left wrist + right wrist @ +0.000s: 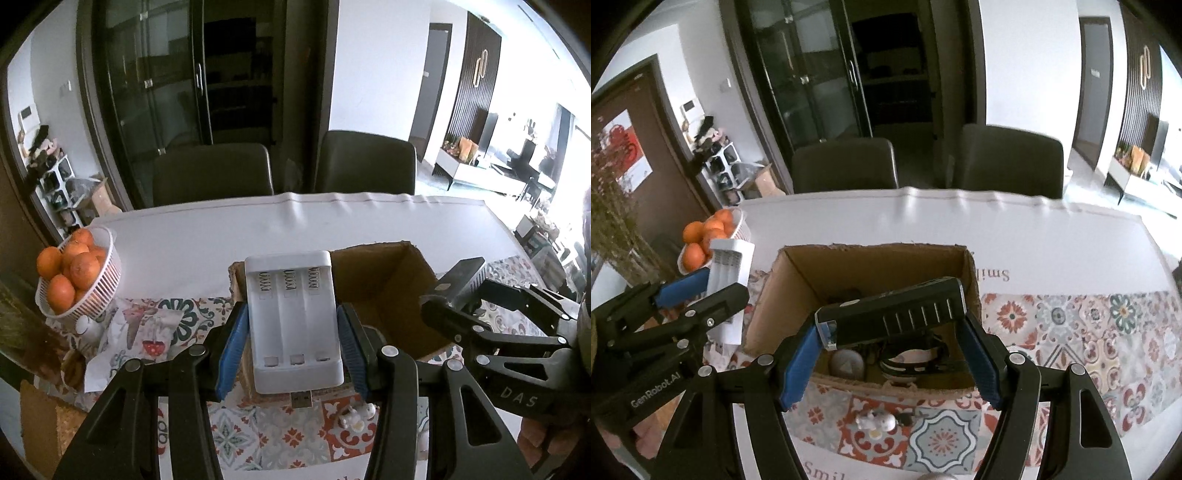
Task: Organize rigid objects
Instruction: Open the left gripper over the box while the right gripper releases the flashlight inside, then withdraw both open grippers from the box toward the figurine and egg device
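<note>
My left gripper (291, 347) is shut on a white battery charger (293, 321) with three empty slots and a USB plug, held above the left wall of an open cardboard box (391, 291). It also shows in the right wrist view (729, 264). My right gripper (890, 354) is shut on a black ribbed device (897, 314) with a clear end, held over the box (798, 295). The box holds a round grey item (846, 363) and a white-and-black item (912, 360). The right gripper with the black device (461, 275) shows at the right in the left wrist view.
A white basket of oranges (77, 273) stands at the left on the table. A small white figurine (876, 421) lies on the patterned cloth (1071, 332) in front of the box. Two dark chairs (212, 173) stand behind the white table cover (258, 225). Dried flowers (613, 221) are at far left.
</note>
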`<state>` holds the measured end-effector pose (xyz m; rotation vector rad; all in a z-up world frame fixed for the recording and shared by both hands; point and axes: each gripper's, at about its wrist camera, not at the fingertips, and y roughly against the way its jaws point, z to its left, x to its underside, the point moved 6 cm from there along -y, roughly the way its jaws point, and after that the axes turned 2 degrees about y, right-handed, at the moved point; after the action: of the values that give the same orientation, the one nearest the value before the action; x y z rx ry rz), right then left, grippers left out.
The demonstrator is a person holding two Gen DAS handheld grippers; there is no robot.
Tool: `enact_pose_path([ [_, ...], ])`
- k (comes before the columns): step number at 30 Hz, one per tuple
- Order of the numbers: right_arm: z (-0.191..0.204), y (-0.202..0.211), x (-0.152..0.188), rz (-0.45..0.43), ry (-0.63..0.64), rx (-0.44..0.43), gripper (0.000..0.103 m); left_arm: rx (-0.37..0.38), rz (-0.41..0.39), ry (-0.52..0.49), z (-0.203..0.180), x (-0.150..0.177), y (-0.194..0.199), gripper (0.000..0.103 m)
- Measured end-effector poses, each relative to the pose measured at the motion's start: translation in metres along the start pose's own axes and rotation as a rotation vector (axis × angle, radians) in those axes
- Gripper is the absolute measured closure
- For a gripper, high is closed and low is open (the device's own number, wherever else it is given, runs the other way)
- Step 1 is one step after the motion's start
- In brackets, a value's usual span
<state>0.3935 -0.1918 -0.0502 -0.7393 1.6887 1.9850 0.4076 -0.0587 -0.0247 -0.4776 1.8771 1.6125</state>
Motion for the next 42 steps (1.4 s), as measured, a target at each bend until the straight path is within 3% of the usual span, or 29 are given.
enact_pose_path([
  [15,-0.012,-0.048,0.007,0.092,-0.006,0.054,0.030,-0.010,0.108,0.011,0.007,0.009,-0.052,0.054],
  [19,-0.013,-0.049,0.009,0.096,-0.009,0.070,0.027,-0.016,0.115,0.017,0.008,0.013,-0.054,0.047],
  [28,-0.012,-0.034,0.014,0.052,-0.007,0.097,0.025,-0.042,0.068,0.011,0.007,0.017,-0.034,0.041],
  [42,-0.014,0.021,0.035,-0.066,-0.048,0.163,0.025,-0.004,-0.003,0.032,-0.006,0.039,0.010,0.038],
])
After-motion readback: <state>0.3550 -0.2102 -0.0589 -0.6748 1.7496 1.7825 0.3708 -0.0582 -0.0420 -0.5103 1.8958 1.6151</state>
